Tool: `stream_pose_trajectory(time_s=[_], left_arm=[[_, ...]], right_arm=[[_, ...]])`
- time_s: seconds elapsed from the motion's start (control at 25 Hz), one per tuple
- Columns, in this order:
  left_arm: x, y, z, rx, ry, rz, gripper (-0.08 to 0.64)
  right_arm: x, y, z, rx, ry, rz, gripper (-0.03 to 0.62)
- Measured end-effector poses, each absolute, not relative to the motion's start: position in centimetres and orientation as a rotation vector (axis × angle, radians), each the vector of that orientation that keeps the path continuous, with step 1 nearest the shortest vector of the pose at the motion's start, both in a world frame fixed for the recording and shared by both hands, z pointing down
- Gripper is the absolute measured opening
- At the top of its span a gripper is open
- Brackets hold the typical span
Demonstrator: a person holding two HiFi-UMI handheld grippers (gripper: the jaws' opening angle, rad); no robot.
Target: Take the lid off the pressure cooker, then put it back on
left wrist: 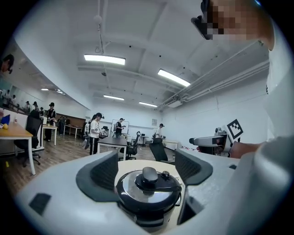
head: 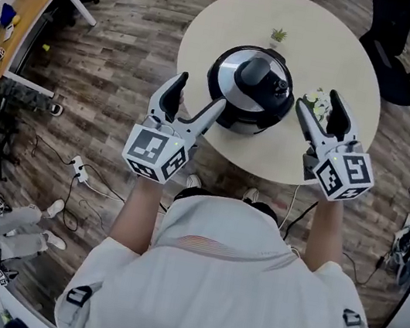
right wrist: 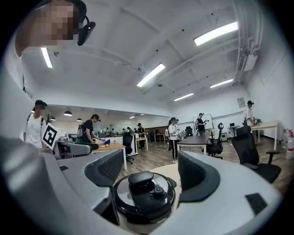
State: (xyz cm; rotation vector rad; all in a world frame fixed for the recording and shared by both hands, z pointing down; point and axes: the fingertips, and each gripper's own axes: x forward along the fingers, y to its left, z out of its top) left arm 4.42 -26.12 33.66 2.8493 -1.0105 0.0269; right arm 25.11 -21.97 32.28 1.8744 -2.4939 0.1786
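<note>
Upright between left tongs [head: 202,88] and right tongs [head: 317,99], both agape, empty: round black-and-silver pressure cooker [head: 236,98], lid handle [head: 270,83] toward right tongs

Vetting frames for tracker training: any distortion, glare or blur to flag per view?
Head view: sharp, mild barrel bend, soft sheen on the pressure cooker lid. Left gripper view: heavy fisheye, dark corners, ceiling lights blown out, near jaws soft. Right gripper view: same fisheye, vignette and blown lights, lid crisp.
</note>
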Motion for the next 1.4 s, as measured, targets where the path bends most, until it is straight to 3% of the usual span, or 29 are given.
stream_pose_trajectory(time_s=[0.08,0.2,0.44,0.92,1.12,1.4], left_arm=[[4.5,-26.0,33.7,2.845,-0.997,0.027,0.398],[4.2,-26.0,33.9,2.809,-0.992,0.008,0.425],[2.8,-25.5,37.0,2.565,-0.894,-0.111,0.426],[3.1,-24.5,51.5,1.796,-0.609,-0.418,0.425],[4.0,-25.3,53.8,1.559,-0.419,-0.64,0.425],[6.0,-25.7,55.8,1.495,-0.328,-0.664,0.407]], right_arm=[[25.0,-22.0,32.2,1.857,-2.492,0.183,0.402],[24.9,-22.1,32.0,1.829,-2.509,0.197,0.431],[24.3,-22.6,32.0,1.662,-2.505,0.165,0.433],[20.0,-27.9,31.5,1.254,-2.469,-0.025,0.431],[18.0,-29.3,32.9,1.119,-2.426,-0.071,0.431],[17.1,-29.9,33.1,1.089,-2.421,-0.084,0.431]])
